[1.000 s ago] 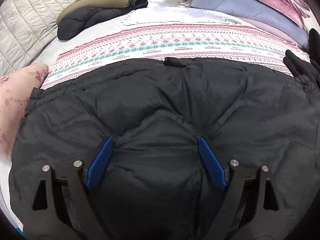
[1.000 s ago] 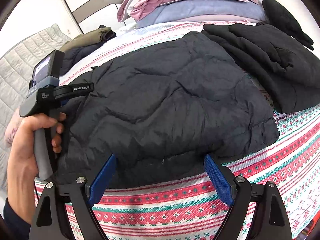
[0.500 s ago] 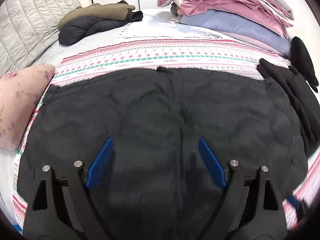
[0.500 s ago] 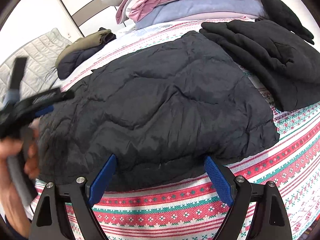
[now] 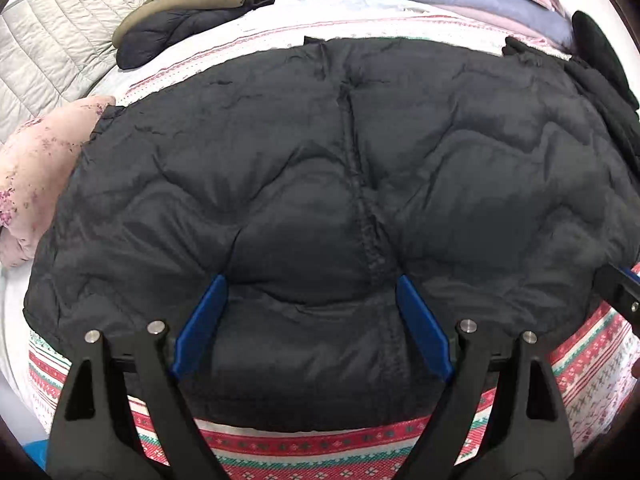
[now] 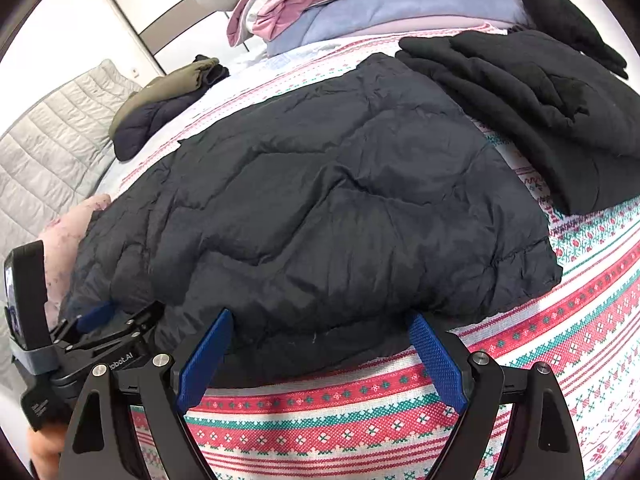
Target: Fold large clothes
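Patterned bedspread (image 6: 520,344) carries black puffer jacket (image 5: 320,184), spread flat, seam centred. Step judged: between folds; next move calls for gripping near hem or side edge. Left gripper (image 5: 312,320) hovers over jacket's near half, jaws apart, empty. Right gripper (image 6: 320,356) poised level at near hem, jaws apart, empty.

Jacket (image 5: 320,184) quilted, faint-sheen black cloth; bedspread (image 6: 400,412) coarse woven knit-pattern cloth; headboard (image 5: 52,64) matt padded grey
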The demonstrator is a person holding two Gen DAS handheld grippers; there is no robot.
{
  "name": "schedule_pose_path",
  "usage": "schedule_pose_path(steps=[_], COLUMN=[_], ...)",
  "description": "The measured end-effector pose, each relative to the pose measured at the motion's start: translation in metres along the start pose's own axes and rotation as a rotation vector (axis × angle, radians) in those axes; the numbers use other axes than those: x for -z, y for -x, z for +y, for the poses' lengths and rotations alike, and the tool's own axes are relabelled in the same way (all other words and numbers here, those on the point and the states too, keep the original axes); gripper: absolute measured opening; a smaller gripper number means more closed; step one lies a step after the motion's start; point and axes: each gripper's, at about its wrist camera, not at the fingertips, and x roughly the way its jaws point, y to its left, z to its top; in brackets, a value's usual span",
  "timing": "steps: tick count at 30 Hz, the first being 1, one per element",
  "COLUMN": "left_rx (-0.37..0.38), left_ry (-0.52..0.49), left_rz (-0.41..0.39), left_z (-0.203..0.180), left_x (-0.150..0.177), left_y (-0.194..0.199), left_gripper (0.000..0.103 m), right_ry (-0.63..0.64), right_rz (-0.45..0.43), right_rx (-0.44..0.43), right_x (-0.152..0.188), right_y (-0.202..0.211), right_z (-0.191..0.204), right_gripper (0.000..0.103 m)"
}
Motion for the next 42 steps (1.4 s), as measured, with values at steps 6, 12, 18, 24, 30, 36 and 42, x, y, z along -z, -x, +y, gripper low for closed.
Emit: schedule_pose_path(steps=[6, 12, 18, 24, 30, 36, 42], left_rx=[0.076, 0.106, 0.091, 0.095, 0.091, 0.105, 0.133], left_ry=[0.032, 0.028, 0.009, 0.018, 0.011, 0.013, 0.026], left_rz=[-0.015, -0.039, 0.005, 0.015, 0.014, 0.019, 0.027], left_z=[0.008, 0.002, -0.008, -0.007, -0.008, -0.007, -0.003], left_x=[-0.002, 0.002, 0.005, 0.005, 0.006, 0.006, 0.004], left_y=[0.018, 0.028, 0.013, 0.006, 0.005, 0.004, 0.000], left_gripper=[0.087, 0.087, 0.087, 0.087, 0.087, 0.087, 0.087], right_ry=[-0.165, -0.533, -0.650, -0.684, -0.705, -0.671, -0.676], right_rz=[0.011, -0.026, -0.083, -0.081, -0.098, -0.115, -0.100], right_rx=[-0.094, -0.107, -0.257, -0.315, -0.299, -0.250, -0.317], right_x=[-0.003, 0.007, 0.014, 0.009, -0.002, -0.010, -0.010], right_y=[0.009, 0.020, 0.016, 0.001, -0.007, -0.011, -0.016], right_z=[-0.040, -0.120, -0.134, -0.127, -0.126, -0.118, -0.118], right_gripper=[0.090, 0.090, 0.090, 0.090, 0.090, 0.092, 0.021])
